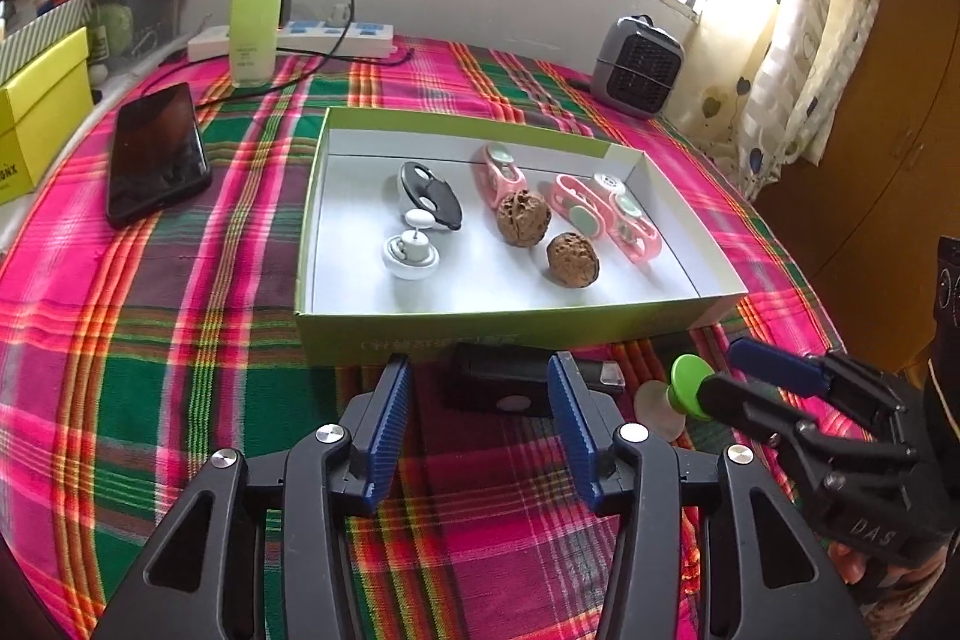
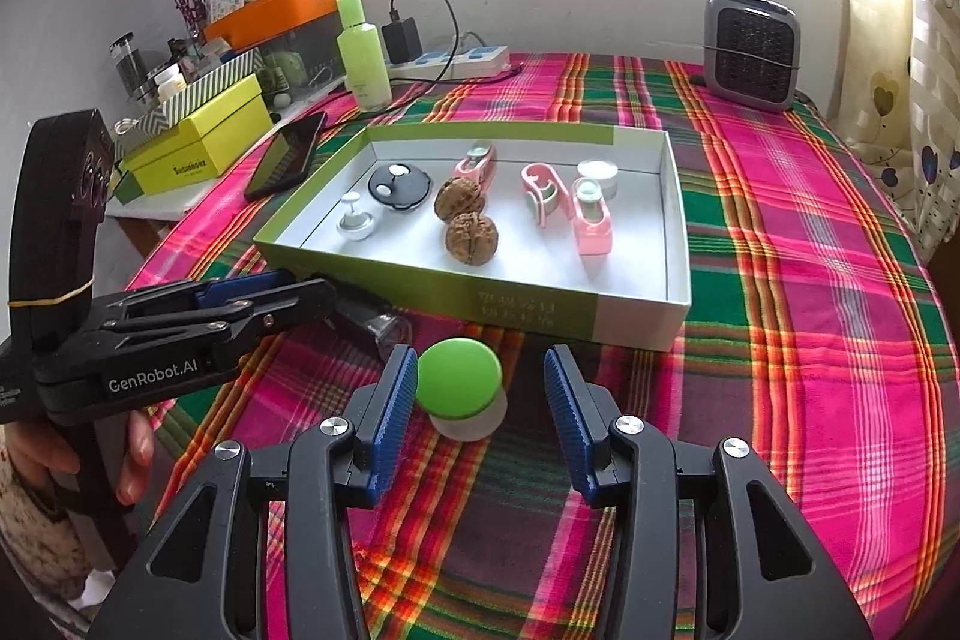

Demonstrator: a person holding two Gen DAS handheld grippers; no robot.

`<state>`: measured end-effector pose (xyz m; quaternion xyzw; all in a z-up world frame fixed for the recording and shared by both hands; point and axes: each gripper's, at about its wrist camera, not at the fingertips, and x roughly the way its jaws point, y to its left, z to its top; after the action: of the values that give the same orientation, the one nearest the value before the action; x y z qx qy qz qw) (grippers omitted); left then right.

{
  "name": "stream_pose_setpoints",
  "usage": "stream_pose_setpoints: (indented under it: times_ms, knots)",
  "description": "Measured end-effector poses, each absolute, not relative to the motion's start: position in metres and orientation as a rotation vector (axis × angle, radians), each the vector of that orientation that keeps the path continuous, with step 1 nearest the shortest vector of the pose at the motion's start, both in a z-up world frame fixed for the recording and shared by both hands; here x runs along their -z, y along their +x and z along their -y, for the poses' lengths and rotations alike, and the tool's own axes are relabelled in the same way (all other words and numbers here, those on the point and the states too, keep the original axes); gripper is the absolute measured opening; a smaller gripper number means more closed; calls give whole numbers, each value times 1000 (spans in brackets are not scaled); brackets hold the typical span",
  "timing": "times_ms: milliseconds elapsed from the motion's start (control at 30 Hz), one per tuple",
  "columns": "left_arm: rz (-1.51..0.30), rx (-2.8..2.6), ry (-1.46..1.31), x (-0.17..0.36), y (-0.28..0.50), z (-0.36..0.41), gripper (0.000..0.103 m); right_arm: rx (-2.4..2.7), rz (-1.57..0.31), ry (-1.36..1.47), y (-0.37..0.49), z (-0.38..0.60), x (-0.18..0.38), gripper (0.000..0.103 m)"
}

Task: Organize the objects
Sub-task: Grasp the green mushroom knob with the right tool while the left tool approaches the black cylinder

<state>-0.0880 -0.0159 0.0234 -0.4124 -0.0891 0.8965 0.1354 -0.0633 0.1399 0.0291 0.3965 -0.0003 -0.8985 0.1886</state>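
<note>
A shallow green-and-white box on the plaid cloth holds two walnuts, pink clips, a black disc and a white round piece. A small black device lies in front of the box, between my open left gripper's fingers. A green-topped knob on a clear base stands on the cloth between my open right gripper's fingers, nearer the left one. The right gripper also shows in the left wrist view, the left one in the right wrist view.
A black phone, green bottle, power strip and yellow-green boxes sit at the left and back. A grey heater stands at the back right by the curtain.
</note>
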Motion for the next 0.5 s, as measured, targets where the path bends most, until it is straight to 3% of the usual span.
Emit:
stream_pose_setpoints:
  times_ms: [500]
  knots:
    - [273,-2506,-1181,-24,-80,8,45,2513,-44,1166,-67,-135,-18,46]
